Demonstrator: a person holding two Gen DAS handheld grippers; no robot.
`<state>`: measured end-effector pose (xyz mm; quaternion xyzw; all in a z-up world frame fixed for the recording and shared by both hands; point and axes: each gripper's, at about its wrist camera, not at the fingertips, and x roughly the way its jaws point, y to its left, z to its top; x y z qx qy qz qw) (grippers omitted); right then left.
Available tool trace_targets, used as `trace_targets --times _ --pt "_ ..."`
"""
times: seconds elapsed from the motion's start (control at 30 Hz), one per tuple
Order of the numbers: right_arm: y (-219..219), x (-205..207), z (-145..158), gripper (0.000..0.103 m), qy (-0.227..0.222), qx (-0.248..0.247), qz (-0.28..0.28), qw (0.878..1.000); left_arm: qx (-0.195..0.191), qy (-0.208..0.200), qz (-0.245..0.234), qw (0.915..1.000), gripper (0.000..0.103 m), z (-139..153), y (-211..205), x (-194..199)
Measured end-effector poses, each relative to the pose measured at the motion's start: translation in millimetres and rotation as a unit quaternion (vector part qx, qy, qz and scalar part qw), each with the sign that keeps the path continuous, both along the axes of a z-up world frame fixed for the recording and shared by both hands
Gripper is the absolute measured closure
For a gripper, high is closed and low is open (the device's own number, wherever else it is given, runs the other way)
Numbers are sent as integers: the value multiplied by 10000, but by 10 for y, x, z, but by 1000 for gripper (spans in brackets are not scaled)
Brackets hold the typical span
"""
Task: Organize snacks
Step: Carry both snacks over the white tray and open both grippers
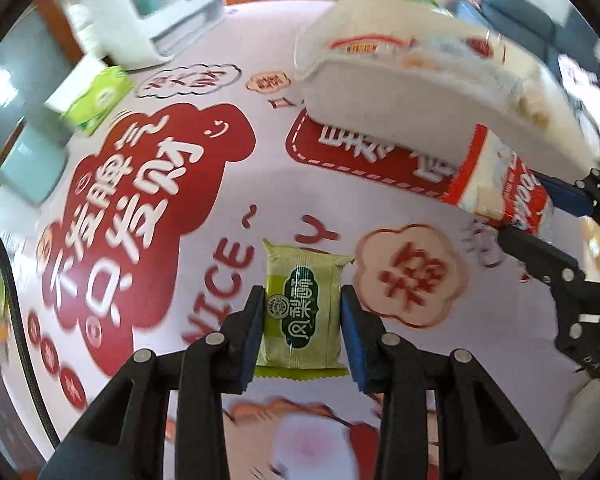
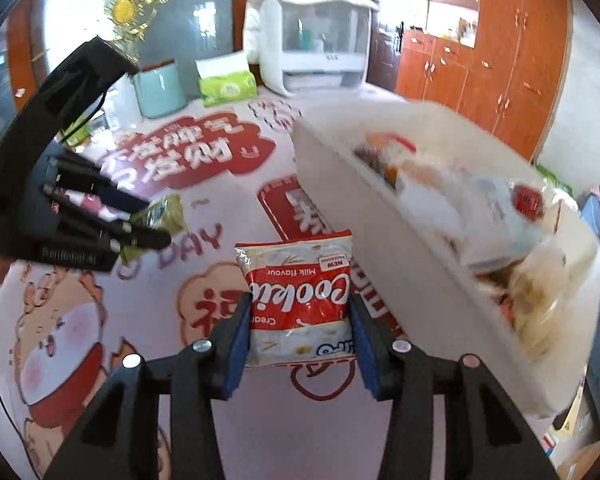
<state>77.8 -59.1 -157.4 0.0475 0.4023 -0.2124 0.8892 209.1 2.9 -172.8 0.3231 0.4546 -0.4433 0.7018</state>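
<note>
My left gripper [image 1: 301, 312] is shut on a green pastry packet [image 1: 302, 304] and holds it above the printed tablecloth; it shows from the side in the right wrist view [image 2: 148, 220] with the green packet [image 2: 168, 210]. My right gripper [image 2: 300, 316] is shut on a red and white cookie packet [image 2: 298, 296], also seen in the left wrist view [image 1: 500, 188]. A white bin [image 2: 340, 184] with several snack packets inside stands just right of the cookie packet; it also shows in the left wrist view [image 1: 400, 100].
At the table's far side stand a white appliance [image 2: 316, 40], a green tissue pack [image 2: 226, 84] and a pale teal canister [image 2: 158, 88]. Wooden cabinets [image 2: 500, 60] stand behind on the right. A red and white printed cloth [image 1: 148, 200] covers the table.
</note>
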Motion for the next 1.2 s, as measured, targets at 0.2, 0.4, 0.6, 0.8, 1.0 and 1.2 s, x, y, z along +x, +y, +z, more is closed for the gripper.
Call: trace_targets --times 0.2,0.4,0.6,0.8,1.0,1.2 --pt "102 -168 455 57 -248 -308 212 9990 -616 216 789 9947 68 457 171 -350" --pt "140 -495 961 56 -535 -790 357 9948 -1269 325 1283 9830 68 821 182 -636" --pt "-109 -666 1237 56 -765 -964 438 9914 -1617 381 1854 9685 68 1063 15 -877" --pt "-641 -734 1350 56 -1005 -926 826 9872 -1756 327 2472 9524 68 1177 -494 -1023" --pt "-1457 -774 1483 56 -1222 -956 1276 9796 -1911 230 2980 9350 68 1249 -1280 -1137" --pt "-2068 -642 1506 56 -1073 -654 1524 9803 -1886 294 3193 9282 68 1296 -1885 -1126"
